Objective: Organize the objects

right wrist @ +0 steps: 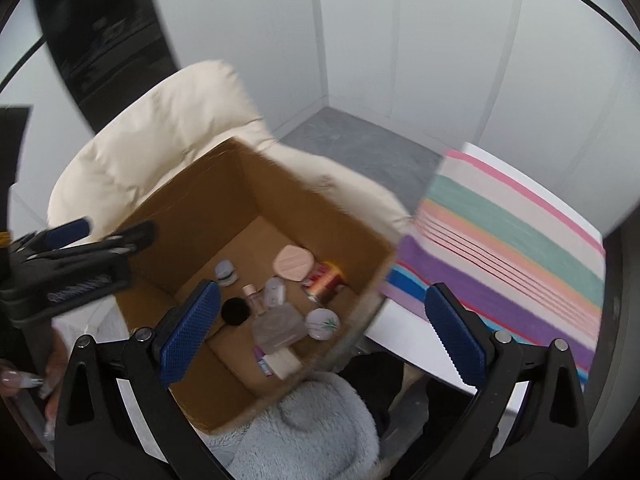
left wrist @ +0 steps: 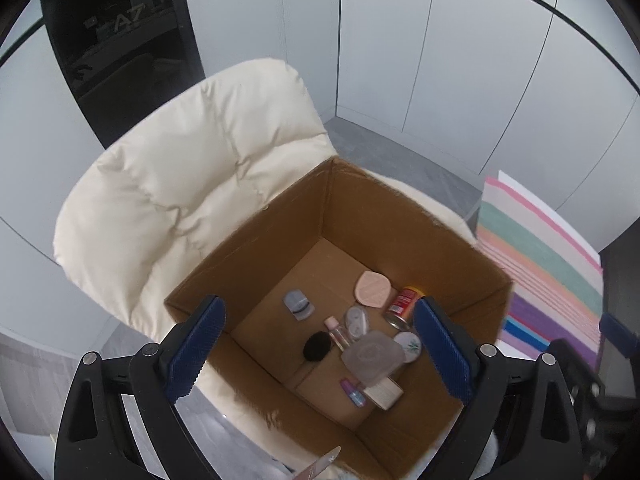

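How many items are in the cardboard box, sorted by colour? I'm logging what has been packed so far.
In the cardboard box:
Pink or peach: 3 (compact, small bottle, tube)
Grey or clear: 3 (clip, oval case, square case)
White or cream: 2 (round tin, box)
Red: 1 (can)
Black: 1 (puff)
Total: 10

Both wrist views look steeply down, near above the cardboard box (left wrist: 400, 216), which they share
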Motion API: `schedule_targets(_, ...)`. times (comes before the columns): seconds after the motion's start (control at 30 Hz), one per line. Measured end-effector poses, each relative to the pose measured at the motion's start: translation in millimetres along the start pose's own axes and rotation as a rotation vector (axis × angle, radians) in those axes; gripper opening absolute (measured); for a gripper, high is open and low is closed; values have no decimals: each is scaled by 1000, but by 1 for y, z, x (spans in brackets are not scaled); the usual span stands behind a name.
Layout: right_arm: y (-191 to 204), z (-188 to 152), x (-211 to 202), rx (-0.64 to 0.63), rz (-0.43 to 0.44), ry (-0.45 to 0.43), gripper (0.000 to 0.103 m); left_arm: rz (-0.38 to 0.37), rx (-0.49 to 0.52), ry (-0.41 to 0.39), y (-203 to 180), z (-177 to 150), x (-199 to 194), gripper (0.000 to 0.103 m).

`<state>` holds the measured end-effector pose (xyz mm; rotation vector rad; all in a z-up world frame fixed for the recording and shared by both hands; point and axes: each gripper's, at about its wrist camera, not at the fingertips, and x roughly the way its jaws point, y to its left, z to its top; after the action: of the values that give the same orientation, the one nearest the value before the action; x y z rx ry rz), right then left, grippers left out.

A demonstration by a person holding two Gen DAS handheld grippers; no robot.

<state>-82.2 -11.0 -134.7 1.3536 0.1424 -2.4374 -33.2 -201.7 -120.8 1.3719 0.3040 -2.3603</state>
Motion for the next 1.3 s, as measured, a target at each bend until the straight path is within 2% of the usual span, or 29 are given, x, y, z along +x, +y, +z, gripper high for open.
schedule_targets(0.1,-26,-7,-23,117,-83,0,103,8,77,-7,-22,1,-31,101)
schedule_targets(0.17,-46,-13,-43,216,-110,-9,103,-45,140,-9,-39,-1,-51,101)
schedule_targets(0.23,-69,-23,-68,349,-105,-35,103,-84,207,-3,-58,-6,-69,101)
schedule_targets(0.33,-92,-35,-104,447,-43,-87,103,-51,297,47,-84,-12,-90,100)
schedule_targets(0.4,-101,-41,-123,498,-89,-35,103,-61,330,56,-95,-20,-105,101)
schedule_targets(0.47,-103,-44,-139,494,-133,-1,103,-75,357,64,-104,-27,-120,101)
schedule_targets(0.57,-95,-42,-151,370,-165,40,103,-65,392,42,-113,-33,-140,101)
schedule_targets(0.63,-90,-43,-157,334,-229,62,103,-101,386,36,-115,-34,-152,101)
schedule_targets(0.7,-88,-48,-162,344,-236,56,103,-148,391,38,-117,-36,-161,101)
schedule_targets(0.87,-89,-68,-176,444,-164,71,103,-158,431,-8,-131,-42,-183,101)
schedule_targets(0.9,-88,-71,-179,447,-190,75,103,-162,437,-9,-134,-44,-184,101)
schedule_targets(1.0,-85,-77,-191,439,-345,72,103,-178,460,-14,-145,-49,-189,101)
schedule_targets(1.13,-86,-81,-204,446,-394,53,102,-186,484,-26,-154,-54,-195,101)
schedule_targets(1.3,-96,-90,-222,490,-381,17,102,-194,503,-18,-159,-60,-200,101)
